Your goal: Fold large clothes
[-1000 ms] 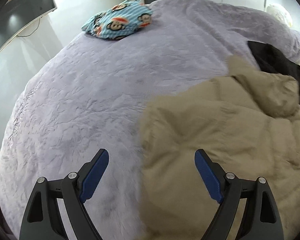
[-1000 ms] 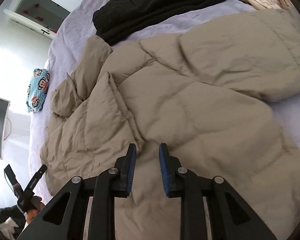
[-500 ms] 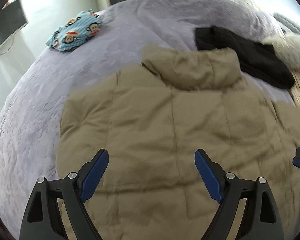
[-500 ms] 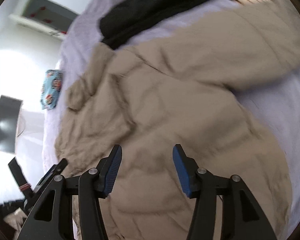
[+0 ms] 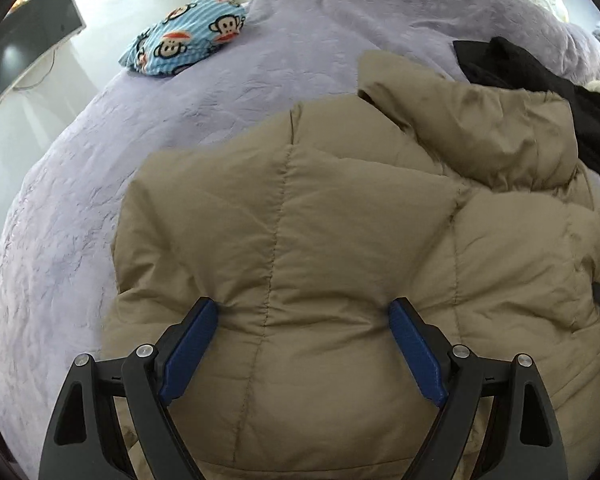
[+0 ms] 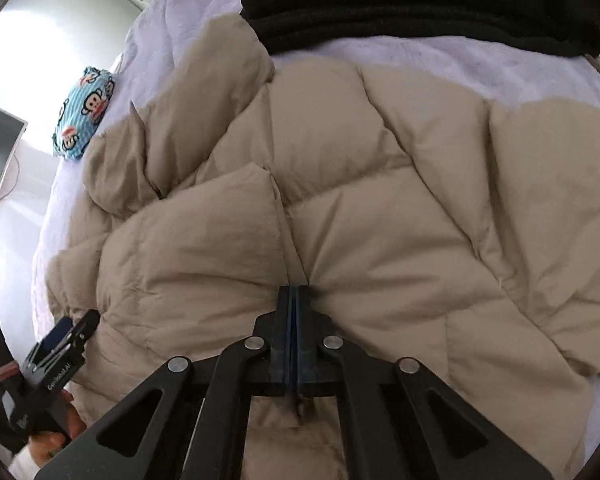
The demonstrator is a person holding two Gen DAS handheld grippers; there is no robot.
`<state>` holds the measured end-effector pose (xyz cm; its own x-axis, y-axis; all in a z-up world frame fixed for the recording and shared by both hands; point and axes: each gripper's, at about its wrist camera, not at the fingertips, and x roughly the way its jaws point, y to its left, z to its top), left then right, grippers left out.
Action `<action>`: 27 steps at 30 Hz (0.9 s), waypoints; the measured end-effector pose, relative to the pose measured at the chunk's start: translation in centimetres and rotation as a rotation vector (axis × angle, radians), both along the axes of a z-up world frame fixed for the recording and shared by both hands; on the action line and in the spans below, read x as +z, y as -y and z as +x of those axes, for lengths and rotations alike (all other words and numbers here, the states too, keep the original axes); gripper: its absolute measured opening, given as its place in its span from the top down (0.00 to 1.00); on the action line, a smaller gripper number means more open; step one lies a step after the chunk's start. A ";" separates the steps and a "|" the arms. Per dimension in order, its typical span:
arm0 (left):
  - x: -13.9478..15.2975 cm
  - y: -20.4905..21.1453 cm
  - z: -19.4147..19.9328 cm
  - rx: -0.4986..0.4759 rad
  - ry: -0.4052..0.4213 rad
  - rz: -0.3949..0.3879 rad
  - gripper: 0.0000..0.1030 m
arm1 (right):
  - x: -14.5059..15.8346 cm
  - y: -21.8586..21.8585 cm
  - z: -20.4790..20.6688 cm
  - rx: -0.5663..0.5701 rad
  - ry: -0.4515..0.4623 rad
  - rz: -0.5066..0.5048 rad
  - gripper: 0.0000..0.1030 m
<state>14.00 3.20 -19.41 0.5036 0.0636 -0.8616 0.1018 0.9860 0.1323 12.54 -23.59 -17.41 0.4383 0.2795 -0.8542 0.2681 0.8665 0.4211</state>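
Lavender bed (image 5: 80,208) carries the tan jacket (image 5: 340,240) spread flat for folding; right tool (image 6: 293,300) is pinched together on its fabric, left tool (image 5: 304,320) gapes apart, straddling a puffy ridge.

A tan quilted puffer jacket (image 5: 340,240) lies spread across the lavender bed (image 5: 100,200), its puffy panels stitched in wide channels. Its hood (image 5: 480,128) is bunched at the far end, touching a black garment (image 5: 540,80), and one sleeve (image 6: 540,200) stretches out sideways.
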 end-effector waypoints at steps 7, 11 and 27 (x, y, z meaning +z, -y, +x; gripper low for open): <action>1.6 0.3 0.0 -0.018 -0.038 -0.018 0.14 | 2.3 1.7 -2.4 -0.039 0.023 0.034 0.98; 2.8 1.3 -1.0 -0.048 -0.057 -0.025 0.14 | 3.9 2.7 -5.5 -0.063 0.021 0.048 0.95; 4.5 8.3 -6.7 -0.136 -0.107 -0.047 0.05 | 3.6 8.5 -15.8 -0.249 -0.063 0.146 0.94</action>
